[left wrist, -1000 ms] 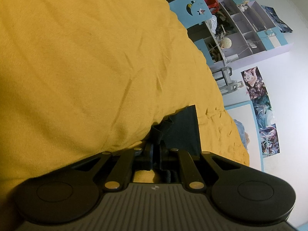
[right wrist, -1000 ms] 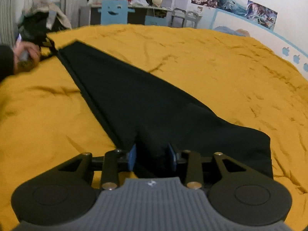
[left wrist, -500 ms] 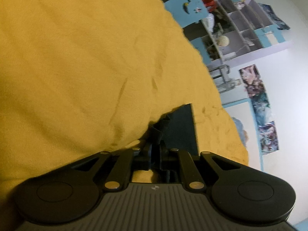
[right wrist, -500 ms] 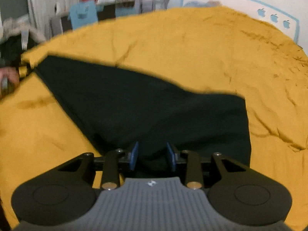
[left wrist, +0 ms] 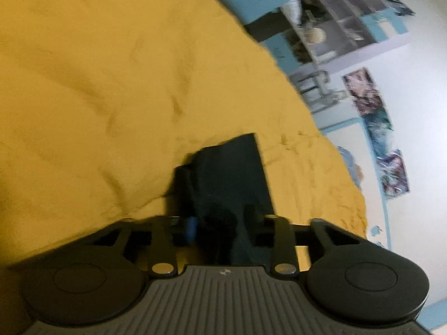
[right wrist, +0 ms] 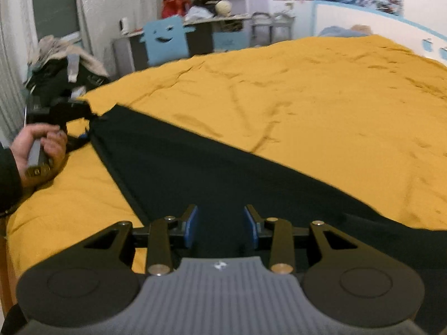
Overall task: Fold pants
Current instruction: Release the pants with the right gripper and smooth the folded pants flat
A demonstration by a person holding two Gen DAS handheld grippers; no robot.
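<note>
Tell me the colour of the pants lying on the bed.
The pants are plain black, with no pattern visible, on a mustard-yellow bedspread. The right wrist view shows them best.

Pants (right wrist: 212, 173) run off the right wrist view's right edge; shelf contents (left wrist: 315, 35) blurred.

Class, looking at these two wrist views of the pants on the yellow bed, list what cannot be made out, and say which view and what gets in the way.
- Pants, right wrist view: waist end cut off by the right edge and hidden under the right gripper.
- Left gripper, left wrist view: motion blur and dark cloth hide whether its opening fingers touch the fabric.
- Shelf contents, left wrist view: blurred, too small.
</note>
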